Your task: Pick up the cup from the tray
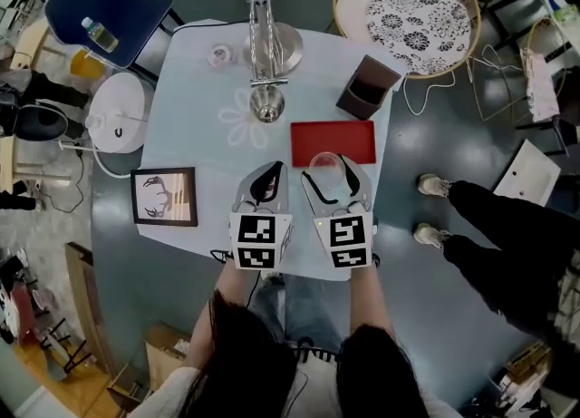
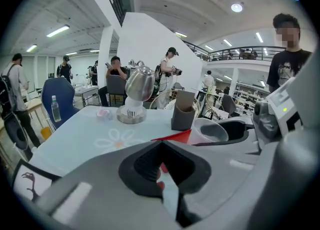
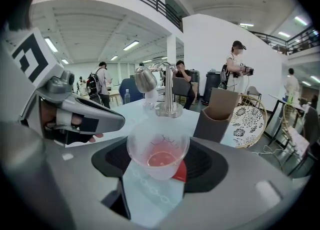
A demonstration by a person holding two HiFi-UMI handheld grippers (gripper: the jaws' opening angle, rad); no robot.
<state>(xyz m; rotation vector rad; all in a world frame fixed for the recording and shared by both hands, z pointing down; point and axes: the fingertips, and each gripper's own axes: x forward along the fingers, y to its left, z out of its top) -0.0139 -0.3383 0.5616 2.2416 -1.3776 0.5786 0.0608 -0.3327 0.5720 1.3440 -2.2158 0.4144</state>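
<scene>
The clear plastic cup (image 3: pixel 158 154), reddish at its base, sits clamped between the right gripper's (image 1: pixel 330 168) jaws at the red tray's (image 1: pixel 317 140) 6 o'clock edge, perhaps just lifted, while the left gripper (image 1: pixel 270 171), jaws closed on nothing, lies beside it at 9 o'clock.

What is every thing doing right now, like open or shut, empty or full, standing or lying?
cup: upright, looks empty, held between the right gripper's jaws.
right gripper: shut on the cup.
left gripper: shut, holding nothing.
red tray: lying flat.
brown box: standing, open at the top.
picture frame: lying flat, face up.
</scene>
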